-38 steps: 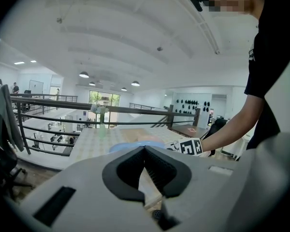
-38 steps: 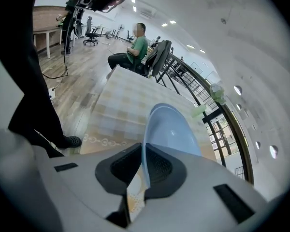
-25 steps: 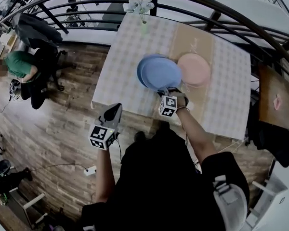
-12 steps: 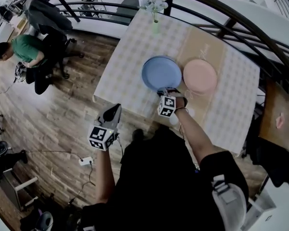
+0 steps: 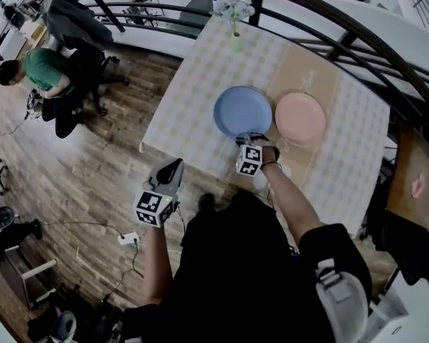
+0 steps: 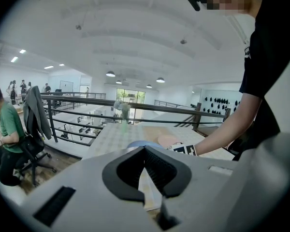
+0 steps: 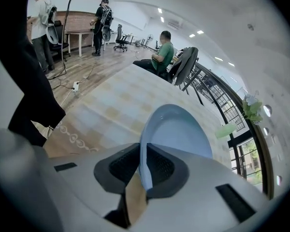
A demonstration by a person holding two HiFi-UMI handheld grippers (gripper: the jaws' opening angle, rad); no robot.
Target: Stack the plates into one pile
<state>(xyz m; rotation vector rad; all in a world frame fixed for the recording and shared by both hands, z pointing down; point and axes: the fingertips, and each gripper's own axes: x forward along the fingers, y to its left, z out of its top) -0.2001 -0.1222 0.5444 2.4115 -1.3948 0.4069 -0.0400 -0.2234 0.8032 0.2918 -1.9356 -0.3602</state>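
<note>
One blue plate (image 5: 242, 111), left; one pink plate (image 5: 301, 118), right. Pale check tablecloth (image 5: 193, 91), tan runner (image 5: 304, 66) across it. Grey left gripper (image 5: 173, 165) and right gripper (image 5: 252, 138), both marked with black-and-white squares. Brown wood-plank floor (image 5: 93, 177).

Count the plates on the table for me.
2 visible. The round blue plate sits on the table, its near rim clamped in the right gripper. The round pink plate lies beside it, to its right. Others could be hidden under the blue one.

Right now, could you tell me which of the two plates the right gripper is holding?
The blue plate, left of the pink plate: the right gripper is shut on its near rim, while the pink one lies free.
</note>
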